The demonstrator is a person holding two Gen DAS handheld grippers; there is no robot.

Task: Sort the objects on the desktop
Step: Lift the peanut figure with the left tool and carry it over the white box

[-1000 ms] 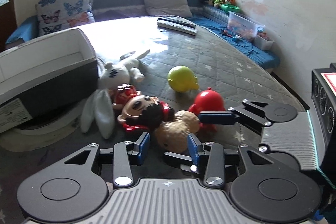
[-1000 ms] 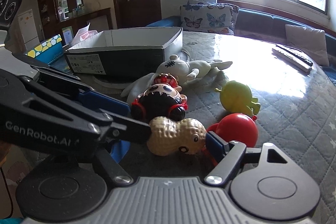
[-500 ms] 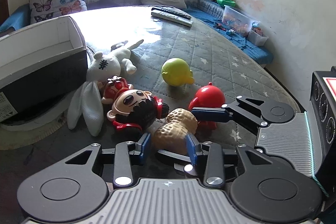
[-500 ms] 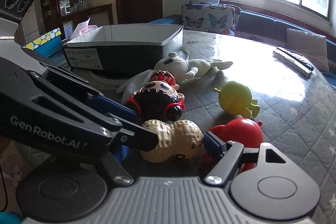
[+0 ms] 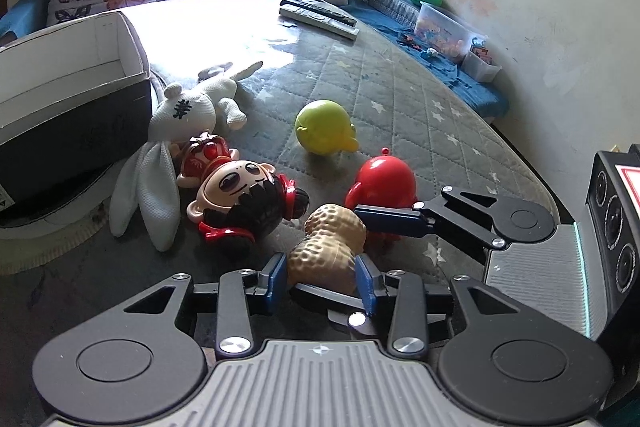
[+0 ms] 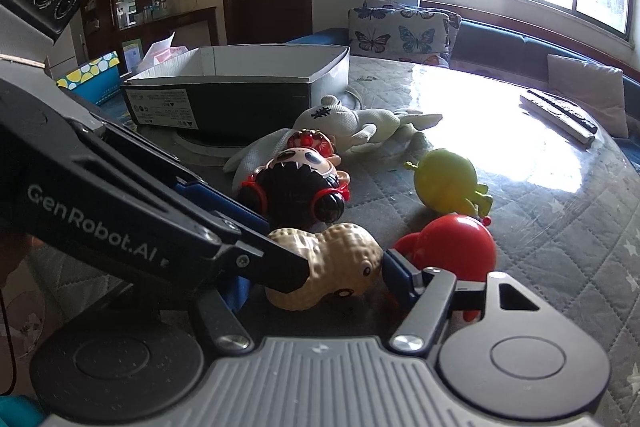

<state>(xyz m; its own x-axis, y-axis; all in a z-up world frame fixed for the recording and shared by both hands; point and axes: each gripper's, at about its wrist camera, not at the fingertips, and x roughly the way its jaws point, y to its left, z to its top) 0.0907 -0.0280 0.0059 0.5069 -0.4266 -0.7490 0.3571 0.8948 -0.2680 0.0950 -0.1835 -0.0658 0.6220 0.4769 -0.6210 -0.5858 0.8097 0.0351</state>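
The peanut toy (image 5: pixel 328 251) is clasped between the left gripper (image 5: pixel 322 281) pads; the right gripper (image 6: pixel 344 267) is spread wide around it; the red toy (image 5: pixel 384 179) is seen at 1 o'clock.

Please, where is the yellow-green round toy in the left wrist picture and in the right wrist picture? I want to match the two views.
Left wrist: the yellow-green round toy lies just above the middle, on the quilted table cover, beyond the red round toy.
Right wrist: it lies right of the middle, again beyond the red round toy.
Shared landmark: the peanut toy, low in the middle of both views.
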